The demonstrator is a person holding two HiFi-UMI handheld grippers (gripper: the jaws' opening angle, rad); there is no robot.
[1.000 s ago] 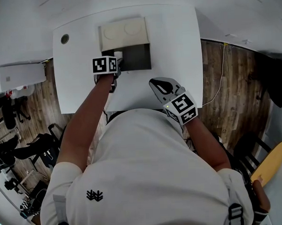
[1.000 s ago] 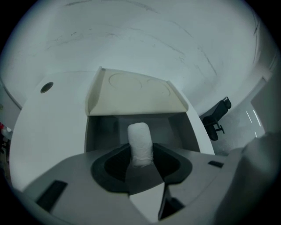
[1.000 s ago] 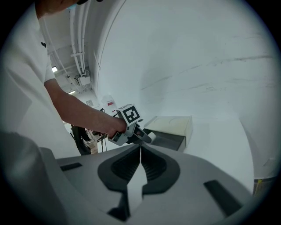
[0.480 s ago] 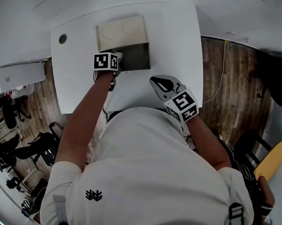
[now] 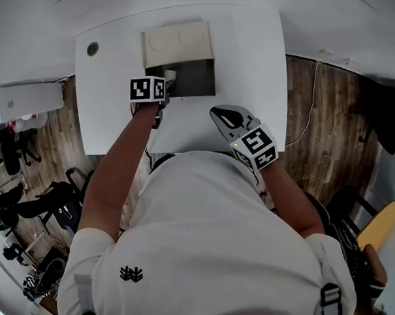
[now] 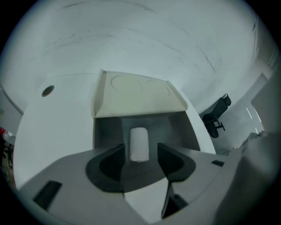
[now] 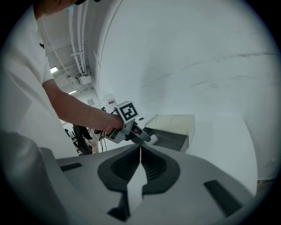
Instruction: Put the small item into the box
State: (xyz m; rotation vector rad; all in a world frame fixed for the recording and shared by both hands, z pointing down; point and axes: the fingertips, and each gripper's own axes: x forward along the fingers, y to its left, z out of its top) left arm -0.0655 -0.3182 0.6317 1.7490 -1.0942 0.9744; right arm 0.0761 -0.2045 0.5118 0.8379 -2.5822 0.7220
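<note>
The small item is a short white roll. It lies inside the open grey box, whose cream lid is tipped back. My left gripper hangs over the box's near left corner. Its jaws are opening, and the roll sits between them with a gap on each side. My right gripper is shut and empty, held above the white table's near edge, right of the box. In the right gripper view my right gripper looks towards the left gripper at the box.
The box stands at the far middle of a white table, which has a round cable hole at its far left corner. Wooden floor lies to both sides, with a white cable on the right and chairs on the left.
The left gripper stays at the box's left front corner and the right gripper keeps its place. Only the head view has shifted slightly.
</note>
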